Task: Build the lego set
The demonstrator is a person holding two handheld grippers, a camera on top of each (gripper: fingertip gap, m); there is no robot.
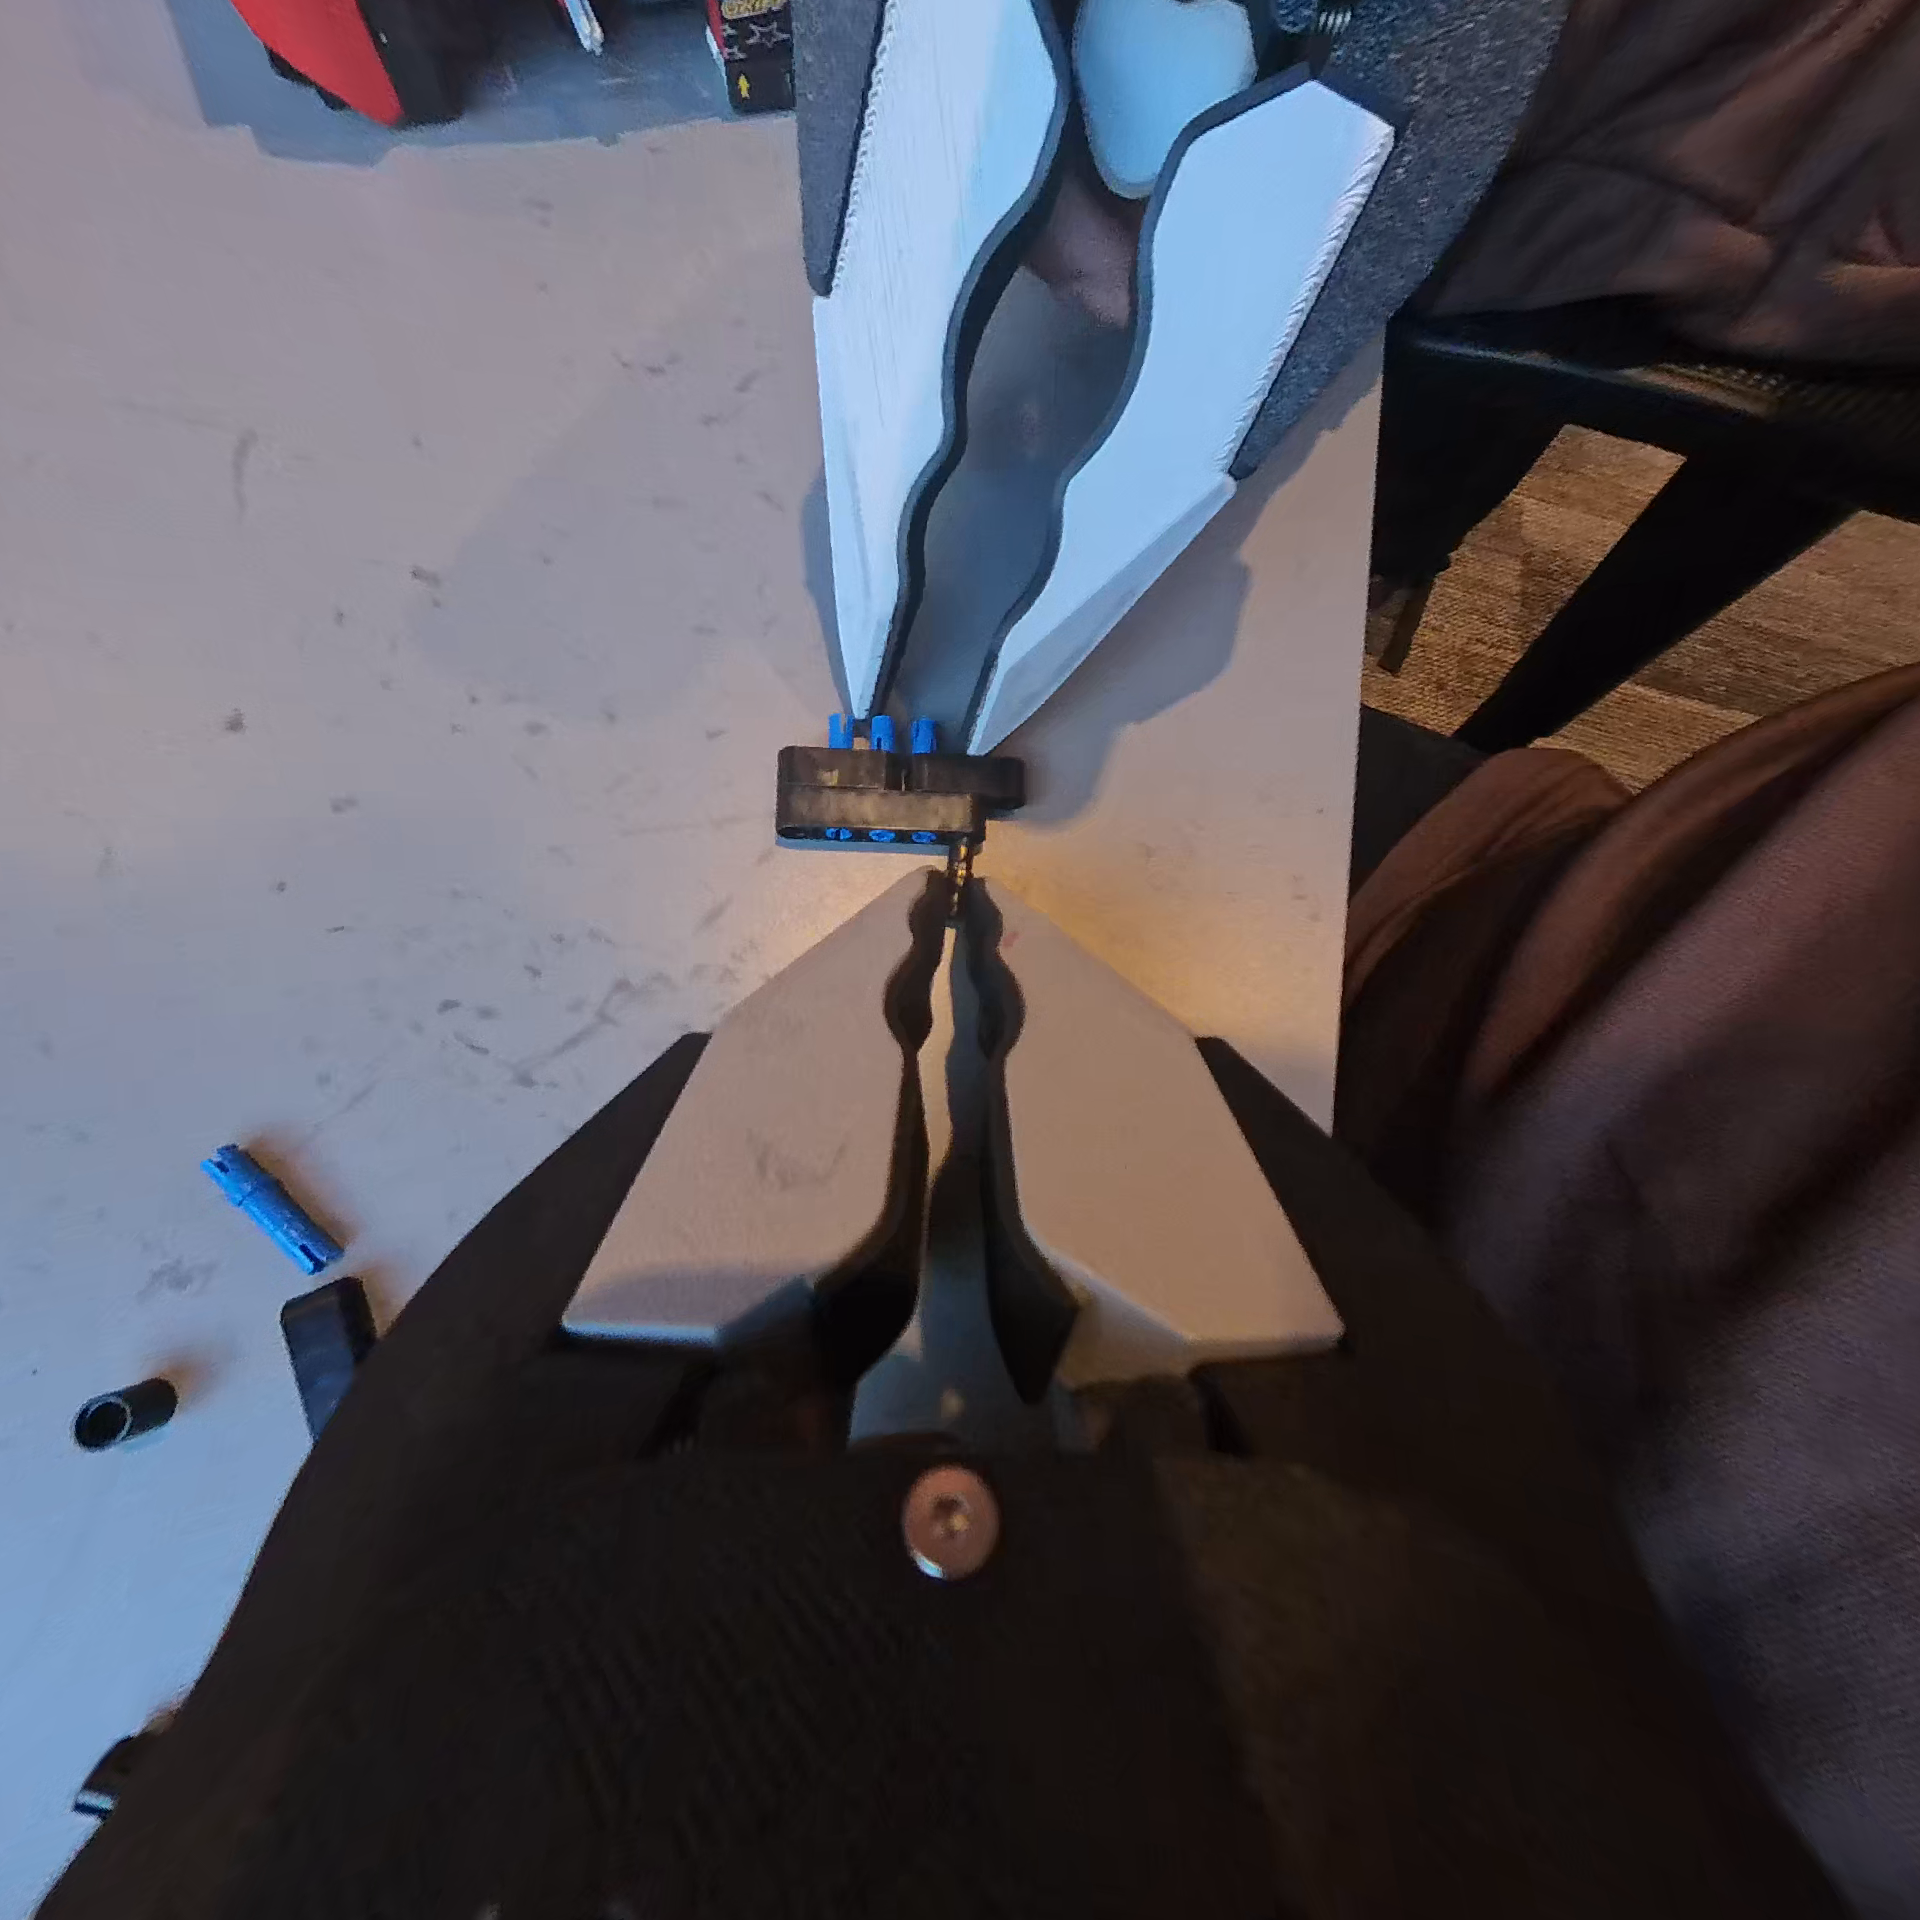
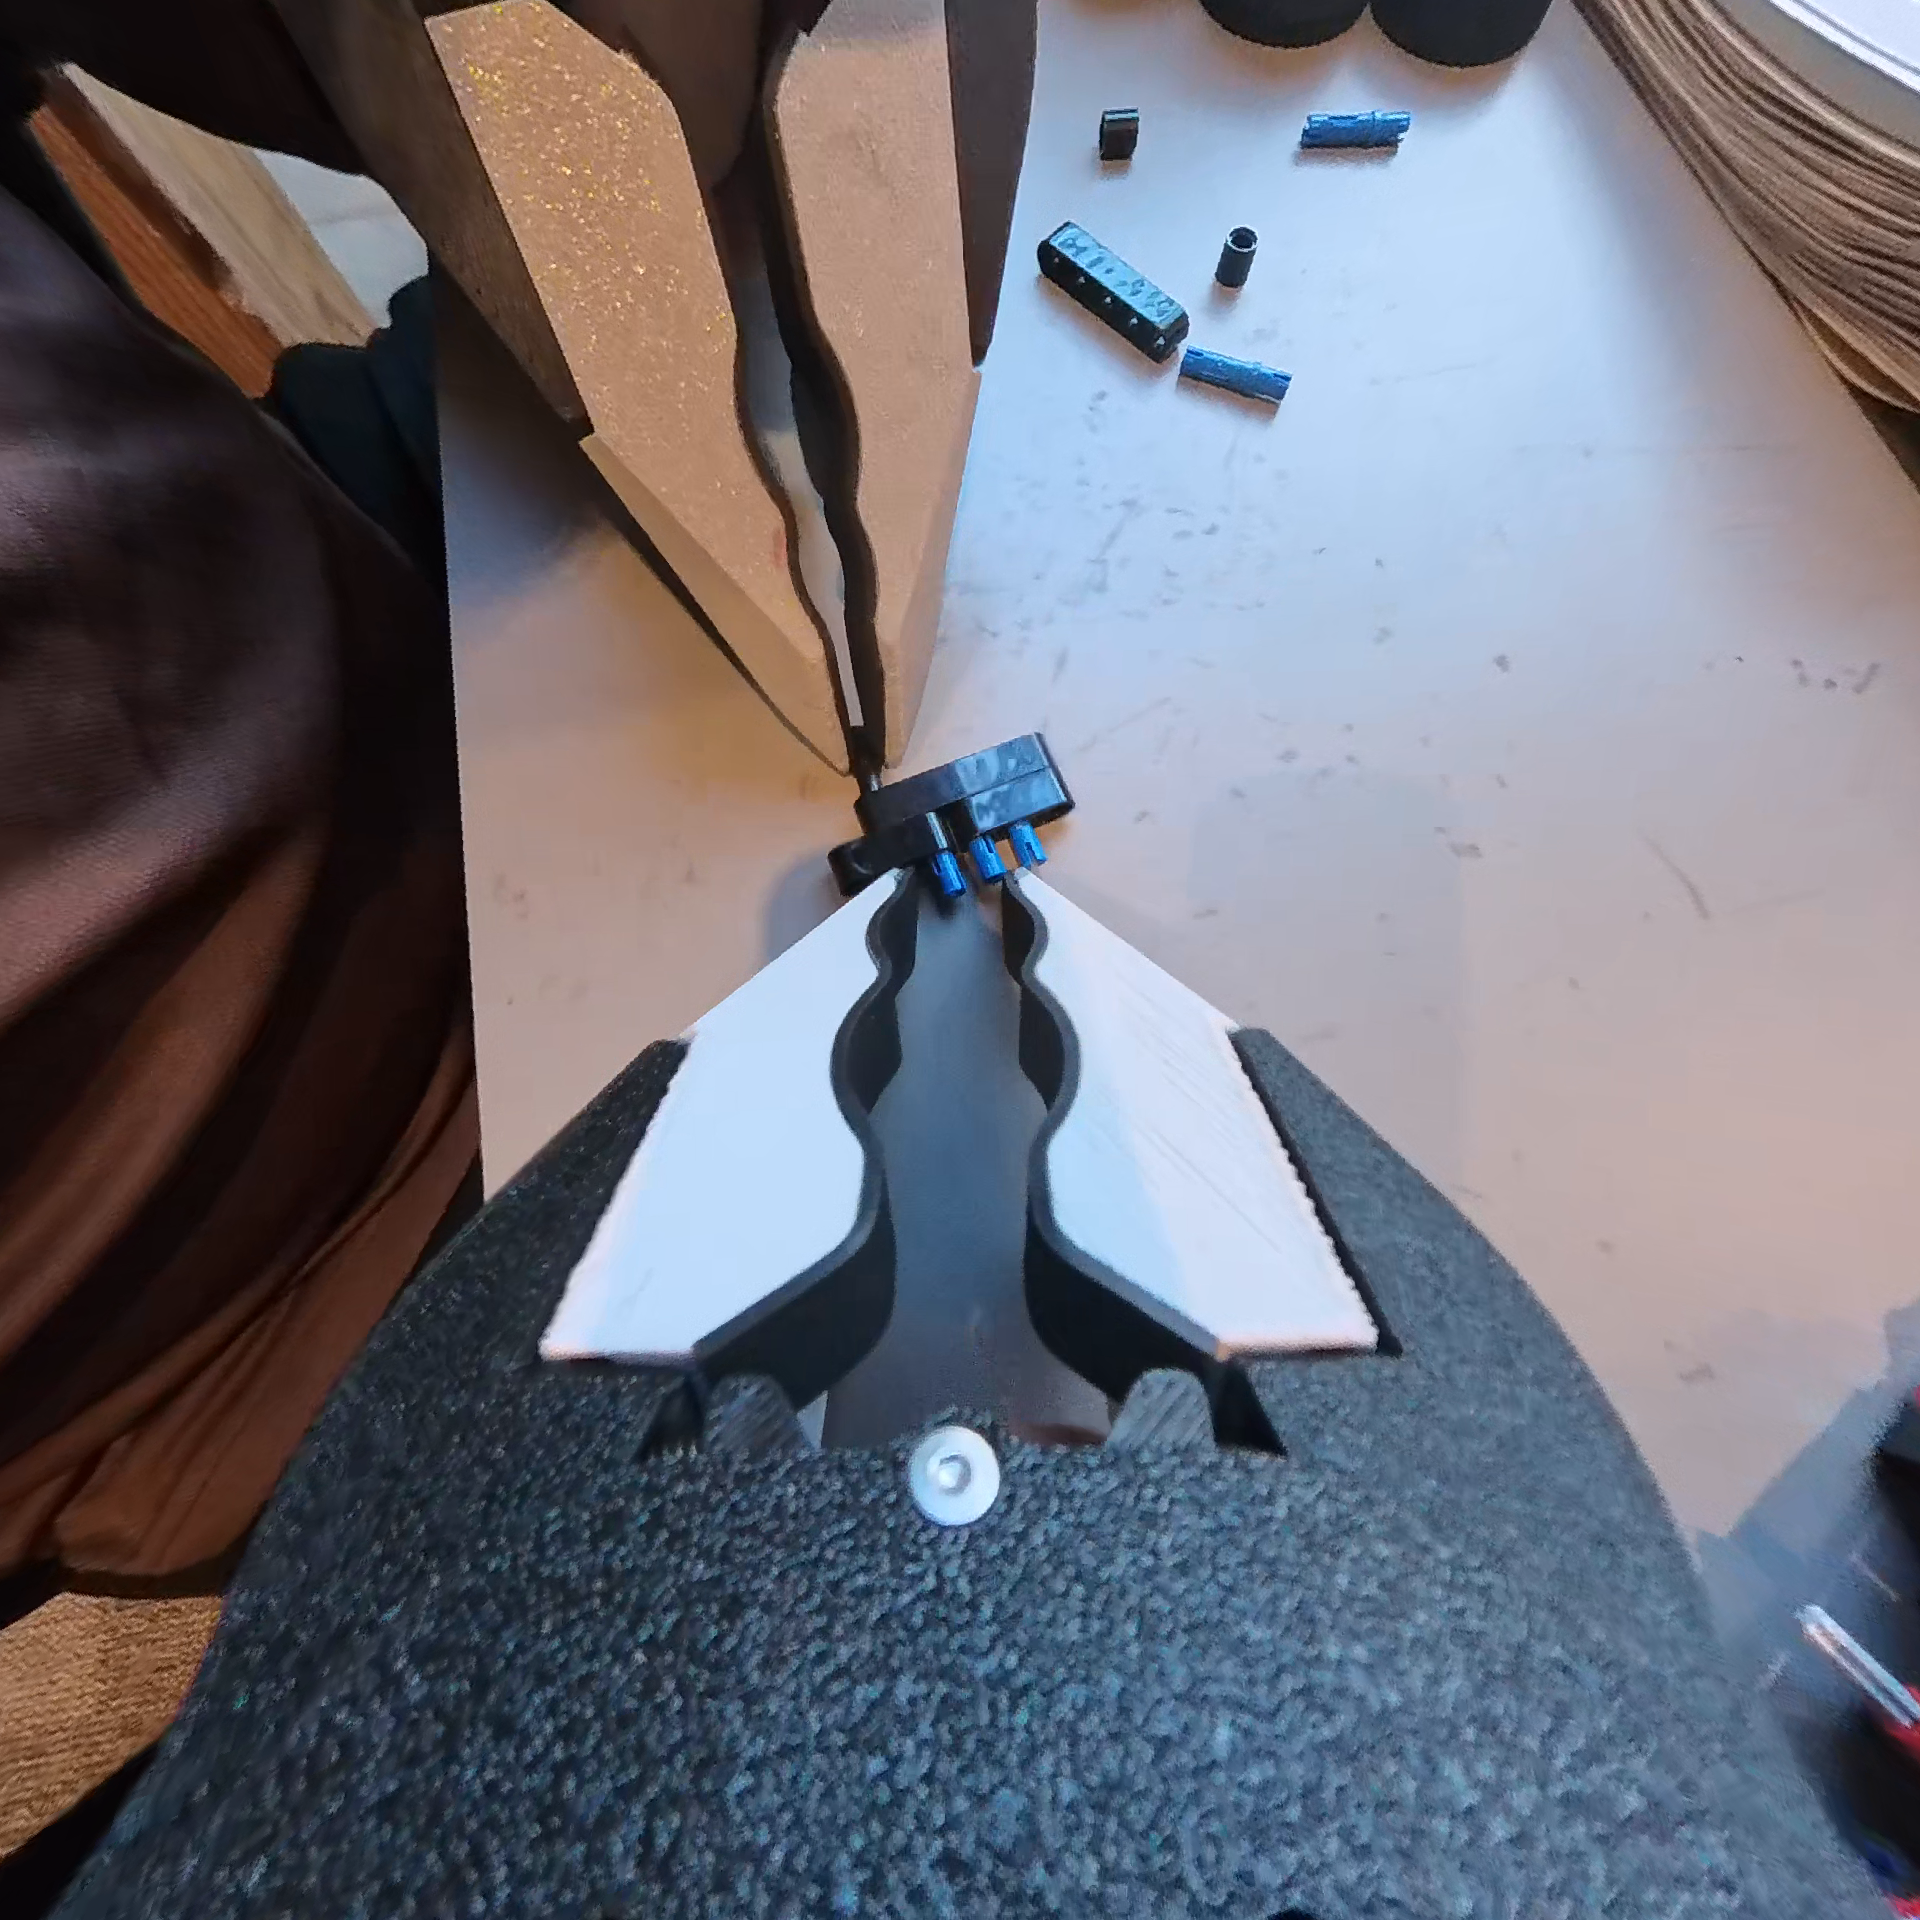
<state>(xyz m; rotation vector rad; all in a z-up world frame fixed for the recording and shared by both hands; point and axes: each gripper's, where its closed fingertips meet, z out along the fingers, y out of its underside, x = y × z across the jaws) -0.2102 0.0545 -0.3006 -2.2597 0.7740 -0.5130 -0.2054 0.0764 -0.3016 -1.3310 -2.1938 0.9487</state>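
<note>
A small assembly of black beams [image 1: 894, 795] with three blue pins [image 1: 883, 730] sticking out of it sits near the table's edge. It also shows in the right wrist view [image 2: 961, 795]. My right gripper [image 2: 956, 883] is closed around the blue pins [image 2: 985, 854] and holds the assembly; it enters the left wrist view from the top [image 1: 920, 722]. My left gripper [image 1: 951, 883] is shut on a thin black axle [image 1: 958, 860] whose end meets the assembly's end hole. In the right wrist view it comes in from above [image 2: 862, 753].
Loose parts lie on the white table [image 2: 1351, 831]: a black beam [image 2: 1112, 291], two blue pins [image 2: 1234, 376] [image 2: 1354, 128], a black sleeve [image 2: 1236, 255] and a small black piece [image 2: 1117, 133]. The table edge [image 1: 1356, 831] and a person's brown clothing [image 1: 1662, 1143] are close by. Only a small space, under 4 cm, lies between the two pairs of fingers. From the left gripper's tips to the small black piece [image 2: 1117, 133] is close to 15 centimetres.
</note>
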